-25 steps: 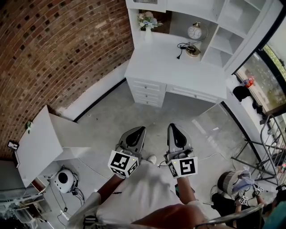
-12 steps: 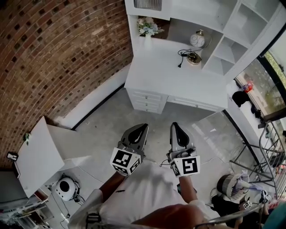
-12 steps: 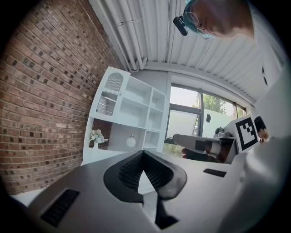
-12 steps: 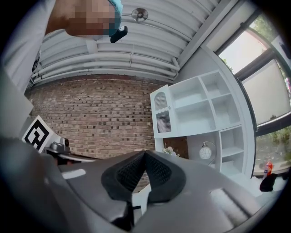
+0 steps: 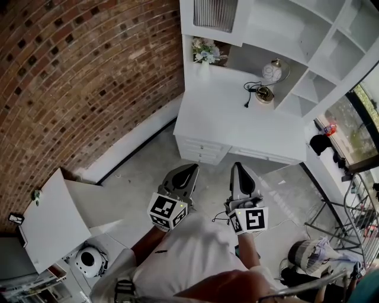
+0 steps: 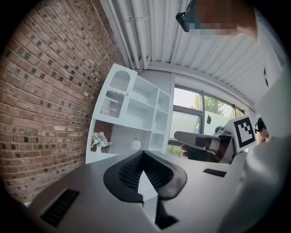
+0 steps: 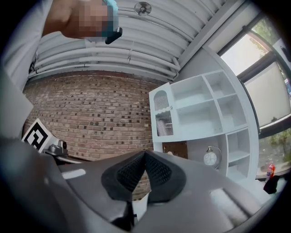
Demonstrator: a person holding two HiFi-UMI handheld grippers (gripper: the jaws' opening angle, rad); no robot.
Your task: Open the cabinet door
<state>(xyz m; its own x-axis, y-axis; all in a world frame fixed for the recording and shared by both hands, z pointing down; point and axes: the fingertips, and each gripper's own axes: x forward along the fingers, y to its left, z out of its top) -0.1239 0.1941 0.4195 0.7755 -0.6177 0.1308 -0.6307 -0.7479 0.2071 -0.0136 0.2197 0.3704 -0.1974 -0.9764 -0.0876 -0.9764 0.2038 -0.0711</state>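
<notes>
- Left gripper [image 5: 190, 169]: jaws together, tips meet, nothing between them.
- Right gripper [image 5: 237, 168]: same, jaws closed tip to tip and empty.
- Both are held side by side in front of the person, pointing roughly level toward the white desk with open-shelf hutch [image 5: 231, 124] against the red brick wall [image 5: 89, 71].
- Task's thing: tall narrow white cabinet door with ribbed panels and arched top [image 5: 215, 13]. It sits in the hutch's upper left corner, next to the brick wall.
- Door looks closed, flush with the hutch front. Not started.
- Key relation: the door lies ahead of and above both grippers, well apart, with floor and desk top between.
- In the head view it sits roughly on the line between the two grippers, so neither is clearly nearer.
- Left gripper view has the door up and left of the jaw tips. Right gripper view has it just above and slightly right of them.
- Door's long axis is upright, and its face points out into the room toward the person.
- Small knob [image 7: 171, 108] seems to sit on the door's right edge, away from the wall, so hinges are probably wall-side. The right gripper looks better lined up, and its jaws need to open first.
</notes>
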